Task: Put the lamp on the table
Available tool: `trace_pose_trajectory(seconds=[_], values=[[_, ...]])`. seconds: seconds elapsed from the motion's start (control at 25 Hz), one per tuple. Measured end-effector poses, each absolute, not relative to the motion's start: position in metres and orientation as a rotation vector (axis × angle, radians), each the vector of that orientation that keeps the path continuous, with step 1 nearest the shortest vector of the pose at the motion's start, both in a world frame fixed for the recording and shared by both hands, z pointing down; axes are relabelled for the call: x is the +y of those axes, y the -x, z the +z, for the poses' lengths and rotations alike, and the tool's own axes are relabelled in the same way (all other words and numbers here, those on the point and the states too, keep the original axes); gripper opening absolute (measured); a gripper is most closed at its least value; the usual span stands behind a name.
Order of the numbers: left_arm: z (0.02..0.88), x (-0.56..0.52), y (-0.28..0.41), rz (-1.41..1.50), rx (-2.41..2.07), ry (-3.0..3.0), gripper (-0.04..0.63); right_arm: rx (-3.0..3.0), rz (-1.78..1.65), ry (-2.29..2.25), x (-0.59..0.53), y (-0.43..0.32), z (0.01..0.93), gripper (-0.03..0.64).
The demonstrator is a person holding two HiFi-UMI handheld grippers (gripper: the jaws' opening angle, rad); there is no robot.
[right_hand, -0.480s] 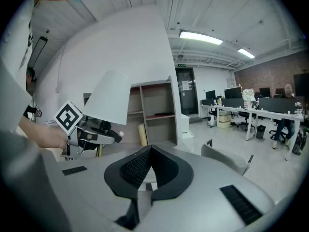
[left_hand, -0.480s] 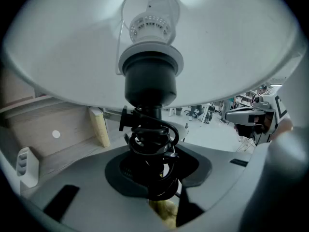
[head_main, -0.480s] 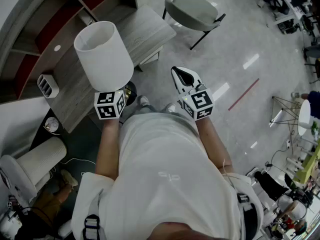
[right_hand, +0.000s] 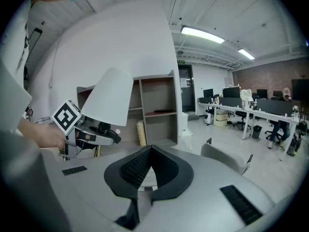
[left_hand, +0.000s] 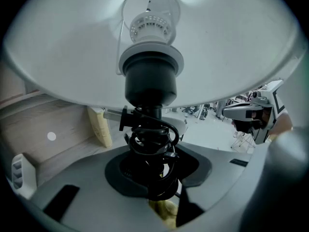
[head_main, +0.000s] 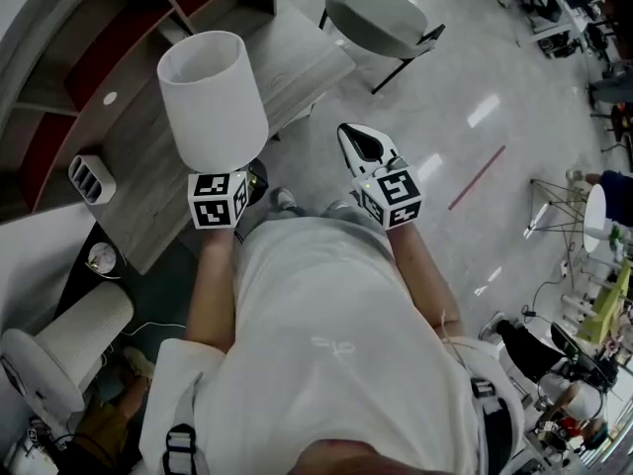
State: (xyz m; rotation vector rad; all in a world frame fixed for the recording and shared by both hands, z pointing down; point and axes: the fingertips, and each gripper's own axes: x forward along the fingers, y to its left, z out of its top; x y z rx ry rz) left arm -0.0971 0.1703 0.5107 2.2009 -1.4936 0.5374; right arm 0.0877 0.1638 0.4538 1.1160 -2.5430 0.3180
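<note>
Closest in, the left tongs (left_hand: 154,161) grip the lamp (head_main: 213,102) by its slim dark stem, just under the socket. The jaws close over the black cord (left_hand: 150,140) that is coiled around the stem. That is the first risk: the pads bear partly on loose loops rather than on solid metal, so the stem could twist or slide in the grip. With the big white shade riding above the tongs, the lamp is top-heavy and could swing over if the wrist tips.

The right tongs (right_hand: 150,151) are closed on nothing and held out beside the lamp, well apart from it, so they offer no support if it lurches.

The lamp hangs in the air in front of the person, over the near edge of the wooden tabletop (head_main: 297,62), not yet set down. The shade hides the spot below it from the head view, so the base could land half off the edge or come down tilted. A loop of cord or the plug (left_hand: 126,117) could also end up under the base and leave it rocking.

Further along the tabletop, a small white rack (head_main: 91,178) stands clear of the likely landing spot.
</note>
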Motion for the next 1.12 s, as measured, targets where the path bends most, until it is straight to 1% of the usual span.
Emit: trace_pose_trajectory(seconds=[0.24, 0.56, 1.12], values=[[0.52, 0.157, 0.111, 0.564, -1.462, -2.207, 0.144, -2.505, 0.314, -1.146, 0.147, -0.078, 0.453, 0.028], [0.526, 0.126, 0.108, 0.59, -1.469, -2.18, 0.146, -2.523, 0.328, -1.093, 0.101, -0.077, 0.46, 0.028], [0.532, 0.031, 0.084, 0.548, -1.614, -2.027, 0.144, -2.628, 0.333, -0.831, -0.033, -0.085, 0.463, 0.028]])
